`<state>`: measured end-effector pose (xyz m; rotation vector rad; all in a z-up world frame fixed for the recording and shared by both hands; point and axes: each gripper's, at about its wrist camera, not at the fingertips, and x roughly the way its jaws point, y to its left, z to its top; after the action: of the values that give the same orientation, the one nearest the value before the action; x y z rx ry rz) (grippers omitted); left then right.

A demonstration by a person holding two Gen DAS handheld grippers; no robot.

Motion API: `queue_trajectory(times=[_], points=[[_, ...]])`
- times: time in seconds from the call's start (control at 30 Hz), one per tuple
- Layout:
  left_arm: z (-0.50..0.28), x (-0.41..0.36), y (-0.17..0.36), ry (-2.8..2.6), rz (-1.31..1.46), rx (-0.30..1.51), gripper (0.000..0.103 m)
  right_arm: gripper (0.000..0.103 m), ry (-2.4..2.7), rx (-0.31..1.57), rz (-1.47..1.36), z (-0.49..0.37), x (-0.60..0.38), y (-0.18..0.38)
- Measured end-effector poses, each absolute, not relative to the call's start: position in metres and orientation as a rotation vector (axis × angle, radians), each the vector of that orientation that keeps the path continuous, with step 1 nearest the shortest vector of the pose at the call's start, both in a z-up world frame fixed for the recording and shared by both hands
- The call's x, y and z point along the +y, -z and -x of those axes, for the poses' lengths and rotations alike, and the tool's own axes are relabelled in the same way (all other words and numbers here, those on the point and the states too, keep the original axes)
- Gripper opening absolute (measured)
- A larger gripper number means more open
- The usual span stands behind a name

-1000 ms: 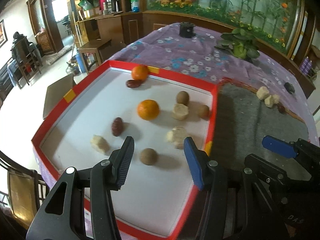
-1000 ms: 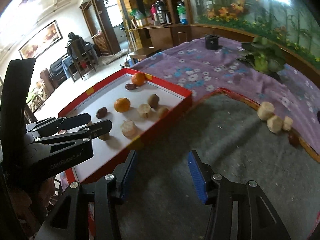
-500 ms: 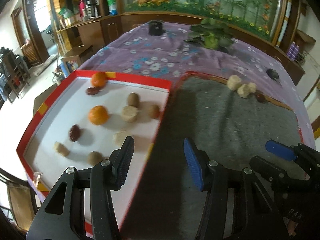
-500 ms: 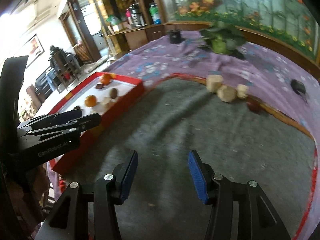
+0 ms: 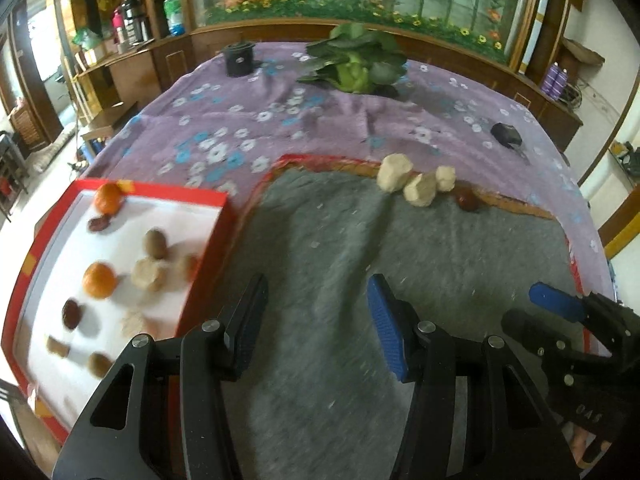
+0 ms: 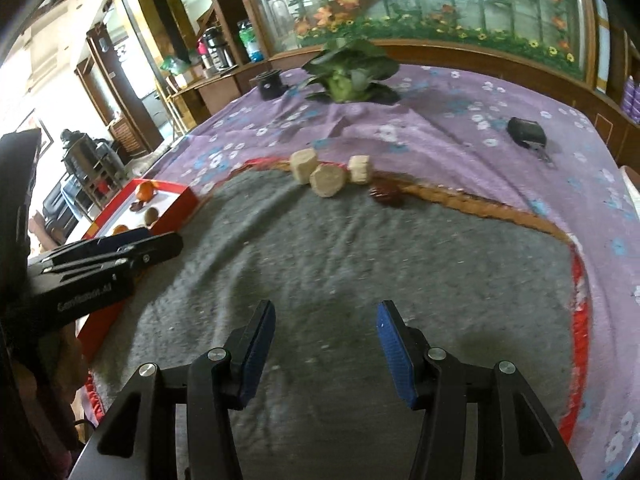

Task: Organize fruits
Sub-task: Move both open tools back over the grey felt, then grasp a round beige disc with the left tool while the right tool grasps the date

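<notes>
Nearest to me, my left gripper hangs over the grey felt mat with its jaws spread wide and nothing between them. My right gripper is the same: jaws well apart, empty, above the mat's near middle. From the left wrist view I can see my right gripper off to the right side, low over the mat's edge.

Just left of my left gripper sits the red tray with its white floor. It holds two oranges, one mid-tray and one in the far corner, two dark red dates, several brown round fruits, and a few pale peeled pieces. The tray contents are blurred, so I count them only roughly.

Farther out, at the mat's far rim, three pale chunks lie close together, the middle one touching its neighbours as far as I can tell. A dark red date rests just to their right, beside the mat's orange border.

Beyond the mat spreads the purple flowered cloth. On it, a small black object lies to the right, a leafy green plant stands at the far middle, and a black cylinder sits to the plant's left.
</notes>
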<state>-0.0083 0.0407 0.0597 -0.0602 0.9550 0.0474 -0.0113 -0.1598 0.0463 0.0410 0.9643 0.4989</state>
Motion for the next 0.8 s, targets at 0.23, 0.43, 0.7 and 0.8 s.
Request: queue_trajectory(times=[0.23, 0.43, 0.7, 0.8], points=[[-0.032, 0.022, -0.061, -0.018, 0.063, 0.973, 0.052, 0.052, -0.494, 0.976, -0.061, -0.006, -0.174, -0.042], [-0.066, 0.011, -0.063, 0.020, 0.089, 0.976, 0.051, 0.052, -0.509, 0.977, -0.040, -0.015, -0.174, -0.042], [-0.107, 0.007, -0.054, 0.042, 0.161, 1.025, 0.051, 0.052, -0.526, 0.984, -0.038, -0.025, -0.175, -0.038], [-0.118, 0.004, -0.051, 0.048, 0.170, 1.039, 0.051, 0.052, -0.528, 0.994, -0.043, -0.028, -0.176, -0.034]])
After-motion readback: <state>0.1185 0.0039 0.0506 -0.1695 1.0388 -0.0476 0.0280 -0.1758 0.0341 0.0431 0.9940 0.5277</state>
